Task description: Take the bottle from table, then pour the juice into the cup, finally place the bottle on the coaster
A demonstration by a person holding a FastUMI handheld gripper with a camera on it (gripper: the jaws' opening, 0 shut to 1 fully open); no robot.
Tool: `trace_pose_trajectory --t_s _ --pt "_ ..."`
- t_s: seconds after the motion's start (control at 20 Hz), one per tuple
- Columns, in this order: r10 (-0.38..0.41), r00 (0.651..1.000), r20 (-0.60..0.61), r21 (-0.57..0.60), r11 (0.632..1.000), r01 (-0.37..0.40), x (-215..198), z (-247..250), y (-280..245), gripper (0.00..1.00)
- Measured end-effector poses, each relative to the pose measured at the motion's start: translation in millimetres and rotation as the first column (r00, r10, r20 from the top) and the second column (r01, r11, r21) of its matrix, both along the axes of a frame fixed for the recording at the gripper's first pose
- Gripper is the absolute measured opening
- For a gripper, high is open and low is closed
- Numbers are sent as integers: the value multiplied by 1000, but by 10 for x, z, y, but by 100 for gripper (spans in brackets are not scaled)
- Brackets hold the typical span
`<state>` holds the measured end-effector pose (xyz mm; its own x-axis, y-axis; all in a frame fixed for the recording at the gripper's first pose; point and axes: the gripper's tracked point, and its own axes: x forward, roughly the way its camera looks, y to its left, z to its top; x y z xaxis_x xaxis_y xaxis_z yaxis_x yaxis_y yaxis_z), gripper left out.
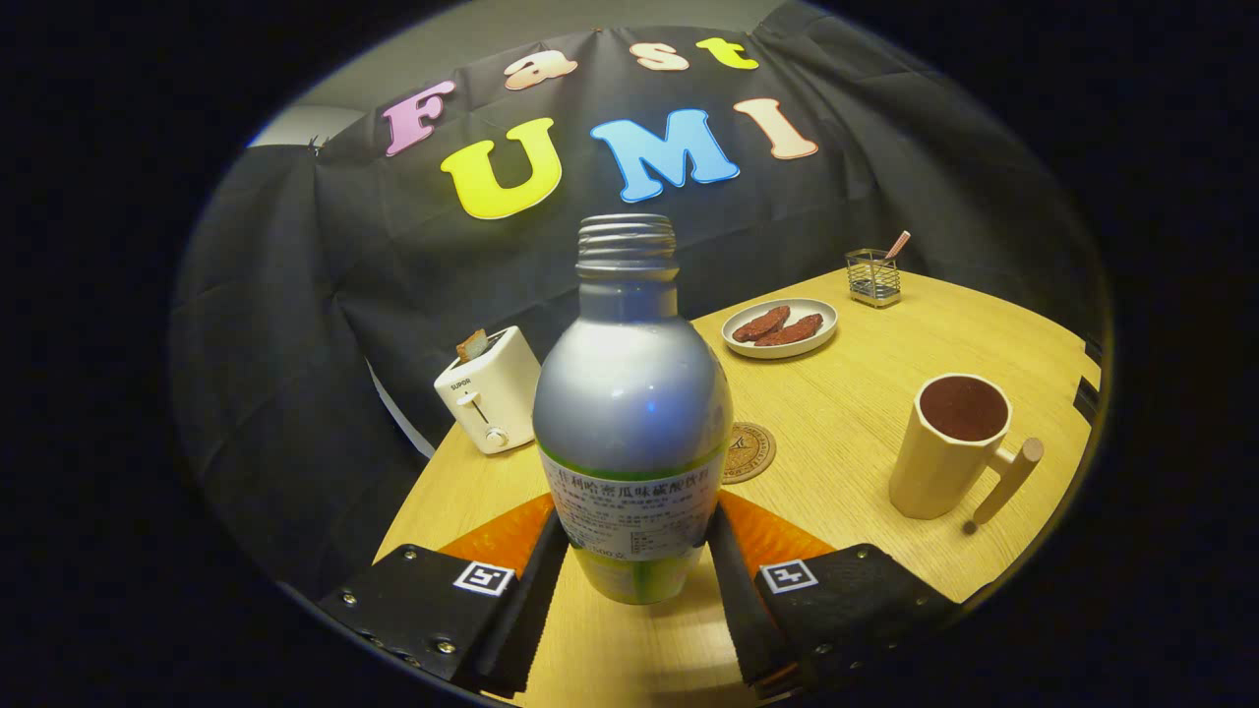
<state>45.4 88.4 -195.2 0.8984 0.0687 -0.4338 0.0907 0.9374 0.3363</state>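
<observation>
The bottle [632, 413] stands upright between my jaws, its long axis vertical, and both fingers [536, 580] press on its lower labelled part, so I am grasping it. Its base looks lifted just clear of the desk [846, 413], though I cannot be sure. The cup [952, 447] lies ahead and to my right, near, its mouth open upward and its handle turned away from the bottle; the pour, as I judge it, means carrying right and tipping the neck that way. The coaster [748, 452] sits just beyond the bottle, partly hidden by it. The bottle is silver-grey, capless, threaded at the neck, with a green-edged label.
</observation>
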Motion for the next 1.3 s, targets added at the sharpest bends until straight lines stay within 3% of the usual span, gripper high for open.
trace_pose_trajectory --t_s 0.35,0.65,0.85,1.3 --pt "-19 1000 10 153 988 17 7 47 -250 76" --pt "-77 997 -5 306 949 75 21 26 -470 76" --pt "-117 993 -23 434 894 115 -8 -14 -543 76" --pt "-155 983 -99 605 775 183 -45 -117 -595 76"
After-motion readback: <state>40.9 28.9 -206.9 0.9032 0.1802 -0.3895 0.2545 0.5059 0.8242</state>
